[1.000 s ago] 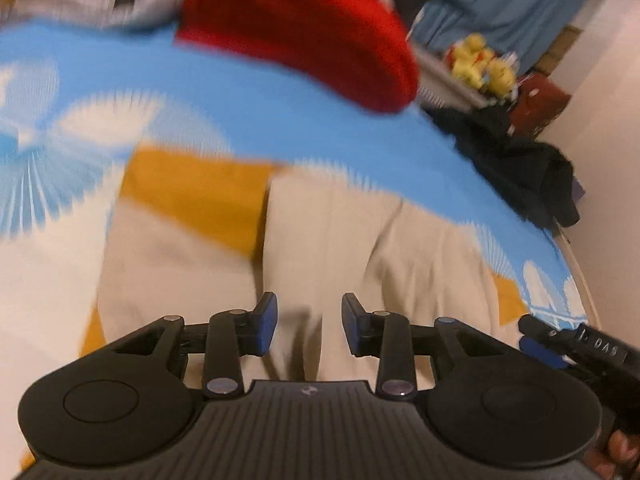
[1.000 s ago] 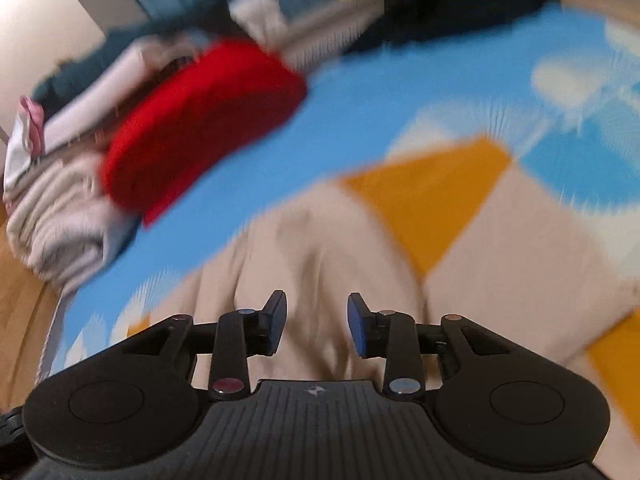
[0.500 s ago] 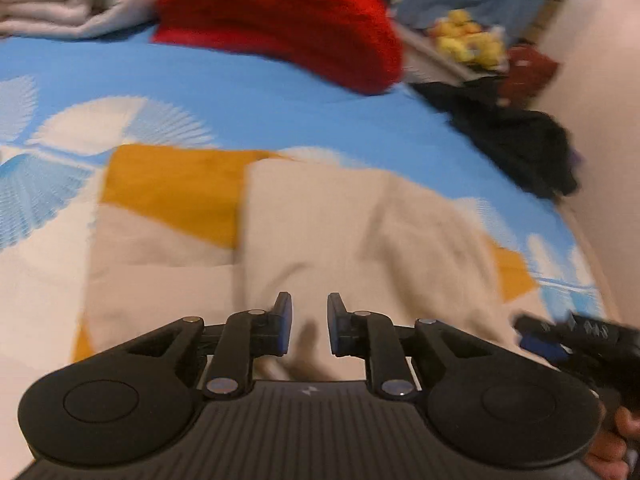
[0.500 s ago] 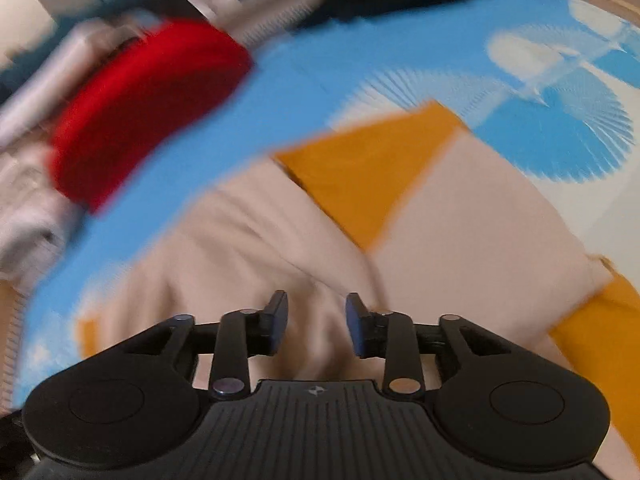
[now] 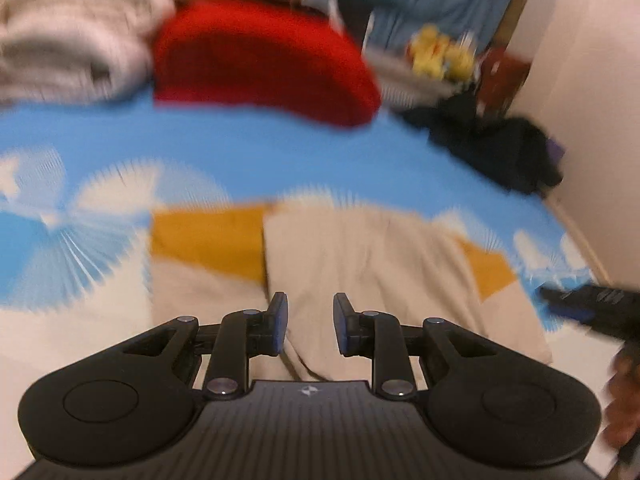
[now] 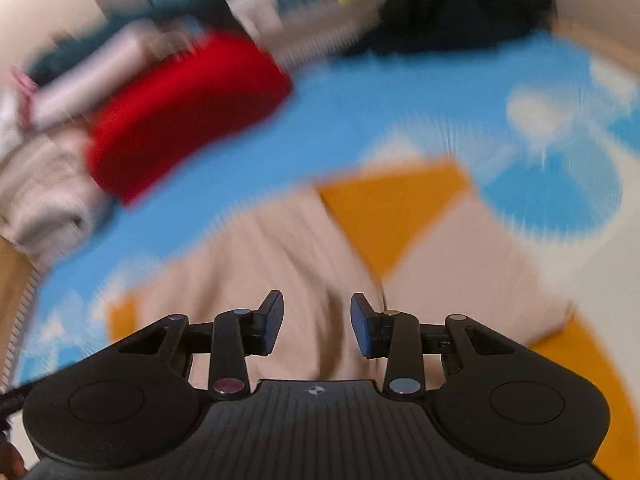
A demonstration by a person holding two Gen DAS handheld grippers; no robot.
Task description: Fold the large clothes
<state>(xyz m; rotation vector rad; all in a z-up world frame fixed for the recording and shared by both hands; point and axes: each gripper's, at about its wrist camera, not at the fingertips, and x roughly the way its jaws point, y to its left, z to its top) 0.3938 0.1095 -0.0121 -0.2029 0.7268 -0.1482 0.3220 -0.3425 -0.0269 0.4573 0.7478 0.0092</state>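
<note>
A beige garment (image 5: pixel 368 256) lies folded on a bed sheet patterned in blue, white and orange (image 5: pixel 248 152). It also shows in the right wrist view (image 6: pixel 276 256). My left gripper (image 5: pixel 310 320) hovers over the garment's near part, jaws apart and empty. My right gripper (image 6: pixel 317 322) hovers over the same garment, jaws apart and empty. The right gripper's tip (image 5: pixel 588 304) shows at the right edge of the left wrist view. Both views are motion-blurred.
A folded red garment (image 5: pixel 260 60) and a pile of grey-white clothes (image 5: pixel 68 52) lie at the far side of the bed. Dark clothes (image 5: pixel 500 140) lie at the far right by the wall. Yellow plush toys (image 5: pixel 440 56) sit behind.
Both grippers have opened wider than half a second ago. Both views have shifted, showing more of the far clothes pile.
</note>
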